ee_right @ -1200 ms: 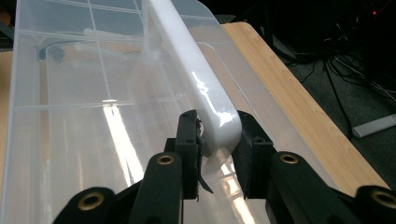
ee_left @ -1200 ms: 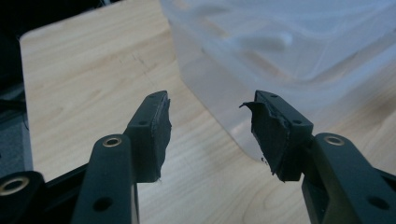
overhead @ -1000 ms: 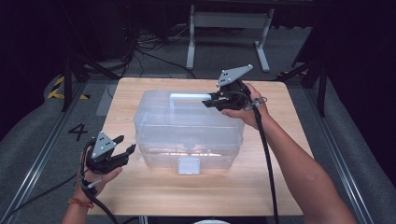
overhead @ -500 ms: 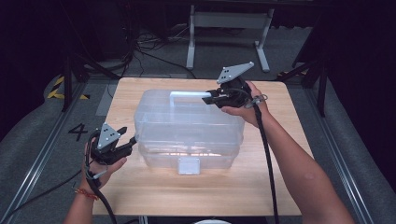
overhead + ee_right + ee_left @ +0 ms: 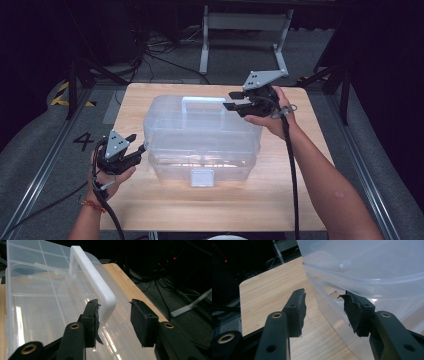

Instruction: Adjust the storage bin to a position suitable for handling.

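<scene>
1. Clear plastic storage box (image 5: 202,137) with a white carry handle (image 5: 202,101) on its lid sits in the middle of a light wooden table (image 5: 280,200), seen from the high view. All places below are given relative to this box.

2. Left gripper (image 5: 139,149) is held low at the box's left end, near its front corner, with its tips right at the box wall.

3. In the left gripper view, the box (image 5: 372,270) rises on the right side. One pad (image 5: 355,312) lies right against the box's lower wall, under the overhanging rim of the lid. The other pad stands over bare table, apart from the box. Nothing lies between the two pads, so the jaws hold nothing, though a plain gap stays between them.

4. Right gripper (image 5: 234,101) is held high at the box's far right corner, level with the right end of the handle.

5. In the right gripper view, the handle (image 5: 93,282) runs away across the lid, and its near bend comes down between the two jaws. One pad (image 5: 94,322) is just beside the handle's leg; the other stands apart with a clear gap. These jaws have just been opening and do not clamp the handle.
</scene>
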Available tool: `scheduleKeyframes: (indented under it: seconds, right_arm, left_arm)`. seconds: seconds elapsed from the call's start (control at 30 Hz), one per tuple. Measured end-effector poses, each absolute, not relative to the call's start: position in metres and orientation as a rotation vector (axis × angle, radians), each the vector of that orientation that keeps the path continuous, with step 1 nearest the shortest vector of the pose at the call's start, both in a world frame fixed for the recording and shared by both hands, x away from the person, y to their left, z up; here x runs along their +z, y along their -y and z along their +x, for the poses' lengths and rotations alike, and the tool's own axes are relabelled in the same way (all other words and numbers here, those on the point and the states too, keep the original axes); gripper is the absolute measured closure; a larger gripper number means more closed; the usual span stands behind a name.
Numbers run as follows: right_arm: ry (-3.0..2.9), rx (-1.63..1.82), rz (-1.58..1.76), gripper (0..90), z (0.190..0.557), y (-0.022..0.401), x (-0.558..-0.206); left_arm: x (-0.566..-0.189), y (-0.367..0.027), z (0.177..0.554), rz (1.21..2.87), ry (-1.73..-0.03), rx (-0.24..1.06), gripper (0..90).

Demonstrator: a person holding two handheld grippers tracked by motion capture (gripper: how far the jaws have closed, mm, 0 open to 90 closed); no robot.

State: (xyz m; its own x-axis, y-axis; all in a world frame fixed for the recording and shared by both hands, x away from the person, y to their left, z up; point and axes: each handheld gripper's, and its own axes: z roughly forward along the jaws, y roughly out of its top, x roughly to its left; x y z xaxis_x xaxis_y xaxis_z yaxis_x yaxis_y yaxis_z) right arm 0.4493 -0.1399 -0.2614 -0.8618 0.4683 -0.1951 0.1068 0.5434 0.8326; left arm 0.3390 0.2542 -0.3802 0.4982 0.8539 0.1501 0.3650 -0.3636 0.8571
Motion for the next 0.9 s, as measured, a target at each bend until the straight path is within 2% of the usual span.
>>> scheduleKeyframes:
  seconds: [0.13, 0.5, 0.8, 0.9]
  right_arm:
    - [-2.328, 1.254, 0.471, 52.8, 0.438, 0.158, -0.258]
    - [-2.220, 1.277, 0.546, 46.6, 0.419, 0.217, -0.269]
    - [-2.208, 1.261, 0.654, 45.0, 0.411, 0.257, -0.306]
    - [-2.219, 1.248, 0.671, 44.5, 0.407, 0.265, -0.328]
  left_arm:
    - [-0.378, -0.254, 0.340, 1.943, -0.997, 0.790, 52.3]
    - [-0.374, -0.255, 0.342, 1.938, -0.988, 0.789, 51.7]
    - [-0.369, -0.255, 0.344, 1.935, -0.987, 0.793, 51.0]
    - [-0.367, -0.255, 0.346, 1.931, -0.986, 0.792, 50.6]
